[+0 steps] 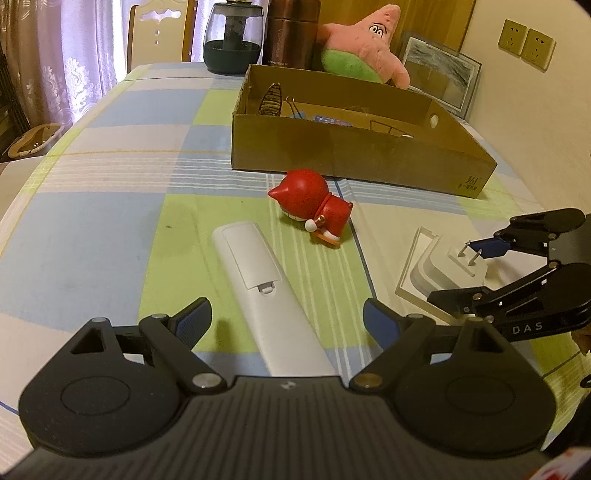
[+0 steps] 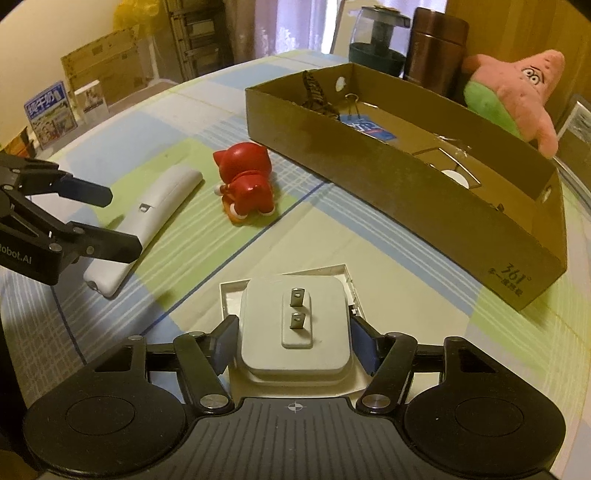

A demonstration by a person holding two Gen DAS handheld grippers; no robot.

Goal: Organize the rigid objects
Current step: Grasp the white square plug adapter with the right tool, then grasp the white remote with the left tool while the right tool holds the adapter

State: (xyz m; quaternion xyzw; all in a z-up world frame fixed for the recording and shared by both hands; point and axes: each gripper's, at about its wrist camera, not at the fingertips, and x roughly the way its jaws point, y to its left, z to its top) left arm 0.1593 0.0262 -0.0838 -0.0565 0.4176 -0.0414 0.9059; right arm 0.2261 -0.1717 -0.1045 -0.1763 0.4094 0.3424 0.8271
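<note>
A white remote (image 1: pixel 269 291) lies face down on the checked tablecloth, between the open jaws of my left gripper (image 1: pixel 286 325), which do not touch it. It also shows in the right wrist view (image 2: pixel 147 221). A red cat figurine (image 1: pixel 314 206) lies on its side beyond it (image 2: pixel 245 181). A white plug adapter (image 2: pixel 295 325), prongs up, sits on a white tray (image 2: pixel 343 271). My right gripper (image 2: pixel 295 343) has its blue pads at both sides of the adapter, close against it. In the left wrist view that gripper (image 1: pixel 469 269) is at the right.
A long cardboard box (image 1: pixel 332 155) holding a clip, a blue card and other small items stands behind the figurine (image 2: pixel 406 184). A pink star plush (image 1: pixel 365 48), a brown flask (image 1: pixel 291 33), a dark jar (image 1: pixel 232 37) and a framed picture (image 1: pixel 439 70) stand at the back.
</note>
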